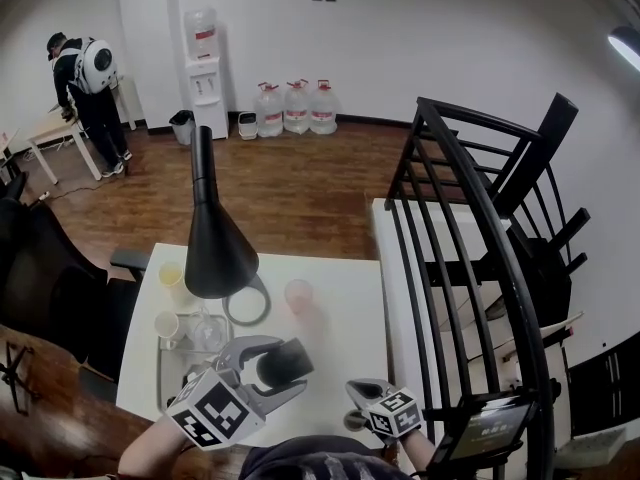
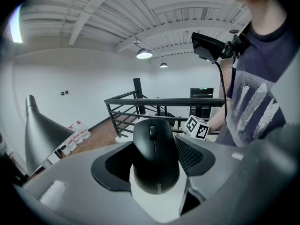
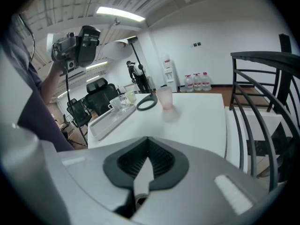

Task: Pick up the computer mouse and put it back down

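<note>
My left gripper (image 1: 270, 370) grips the mouse (image 2: 154, 156) by its sides, seemingly lifted clear over the table's (image 1: 350, 308) near edge. Right gripper (image 3: 144, 162) is closed, empty, beside that edge. I'd lower level, seat it flat, then release

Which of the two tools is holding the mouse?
The left tool, clamped on the black mouse; the right tool is shut with nothing between its jaws.

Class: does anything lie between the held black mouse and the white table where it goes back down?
Nothing visible does. The left gripper holds the black computer mouse over bare white table; the tray of cups sits beside it.
</note>
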`<state>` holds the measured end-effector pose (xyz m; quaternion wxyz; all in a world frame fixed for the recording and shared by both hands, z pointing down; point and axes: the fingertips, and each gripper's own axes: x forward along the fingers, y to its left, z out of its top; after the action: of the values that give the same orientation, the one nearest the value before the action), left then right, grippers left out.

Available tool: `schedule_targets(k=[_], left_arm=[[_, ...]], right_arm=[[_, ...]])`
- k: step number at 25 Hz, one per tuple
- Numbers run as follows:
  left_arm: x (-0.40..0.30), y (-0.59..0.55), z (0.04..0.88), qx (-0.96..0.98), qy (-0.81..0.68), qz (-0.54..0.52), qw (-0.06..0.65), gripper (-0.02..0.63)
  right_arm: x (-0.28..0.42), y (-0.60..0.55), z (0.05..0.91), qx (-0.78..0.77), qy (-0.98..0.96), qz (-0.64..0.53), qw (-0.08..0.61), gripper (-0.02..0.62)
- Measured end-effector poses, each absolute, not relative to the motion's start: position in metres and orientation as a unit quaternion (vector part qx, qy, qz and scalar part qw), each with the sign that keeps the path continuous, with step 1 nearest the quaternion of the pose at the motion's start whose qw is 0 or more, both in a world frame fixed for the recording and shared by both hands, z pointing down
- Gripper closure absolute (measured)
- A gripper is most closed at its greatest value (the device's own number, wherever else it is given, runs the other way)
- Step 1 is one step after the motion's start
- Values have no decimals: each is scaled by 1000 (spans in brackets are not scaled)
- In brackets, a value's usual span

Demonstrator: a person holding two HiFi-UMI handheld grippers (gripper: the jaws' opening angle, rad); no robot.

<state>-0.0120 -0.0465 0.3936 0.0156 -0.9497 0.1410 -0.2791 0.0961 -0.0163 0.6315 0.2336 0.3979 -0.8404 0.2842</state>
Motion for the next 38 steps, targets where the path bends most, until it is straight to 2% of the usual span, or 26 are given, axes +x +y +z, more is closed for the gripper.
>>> schedule_targets(k=[20, 38], left_arm=[[-7, -61, 407, -942, 142, -304, 15, 305], [-13, -87, 514, -908, 147, -384, -79, 304]], right_arm=[[100, -18, 630, 408, -838, 288, 222, 592], [106, -12, 634, 410, -833, 294, 228, 592]])
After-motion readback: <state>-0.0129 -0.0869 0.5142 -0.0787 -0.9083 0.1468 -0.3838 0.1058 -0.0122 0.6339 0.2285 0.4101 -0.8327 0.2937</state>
